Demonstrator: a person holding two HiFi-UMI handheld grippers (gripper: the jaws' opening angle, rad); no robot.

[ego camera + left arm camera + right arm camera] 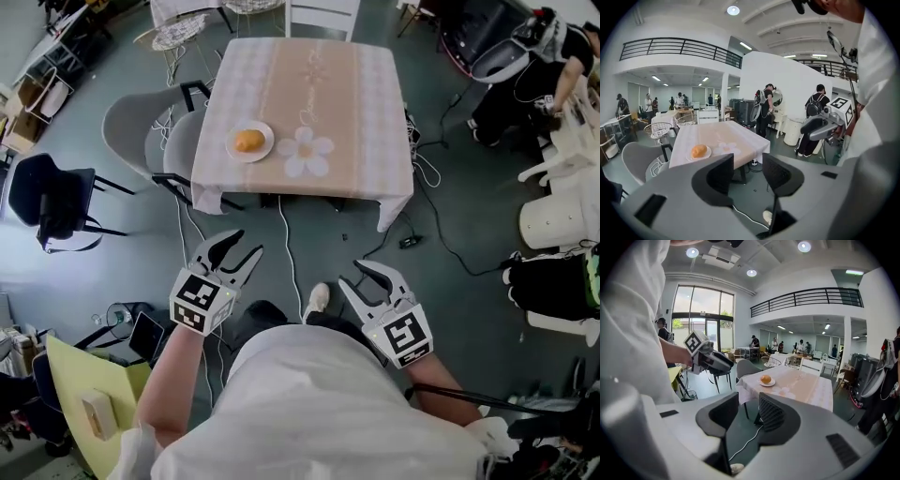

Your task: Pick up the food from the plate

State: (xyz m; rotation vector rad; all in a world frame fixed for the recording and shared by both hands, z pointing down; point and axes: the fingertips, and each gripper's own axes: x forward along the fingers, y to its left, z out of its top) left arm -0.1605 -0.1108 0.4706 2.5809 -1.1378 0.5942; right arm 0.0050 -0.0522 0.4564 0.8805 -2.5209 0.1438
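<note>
A café-like hall with a railed balcony, and a cloth-covered table [356, 112] on a grey floor: from the head view I see the food [248, 141], a round golden-orange piece, perhaps a bun, on a small white plate [266, 146] at the table's near-left corner, well apart from both tools. The left gripper [242, 246] and right gripper [354, 275] hang over the floor short of the table, each with jaws parted. The left gripper view shows a clear gap between its pads, nothing in it, and the plate far ahead. The right gripper view shows the same: jaws apart and empty, with the food beyond. I judge it light, soft and easily dented, and likely to roll, so I would close gently across its widest middle.
</note>
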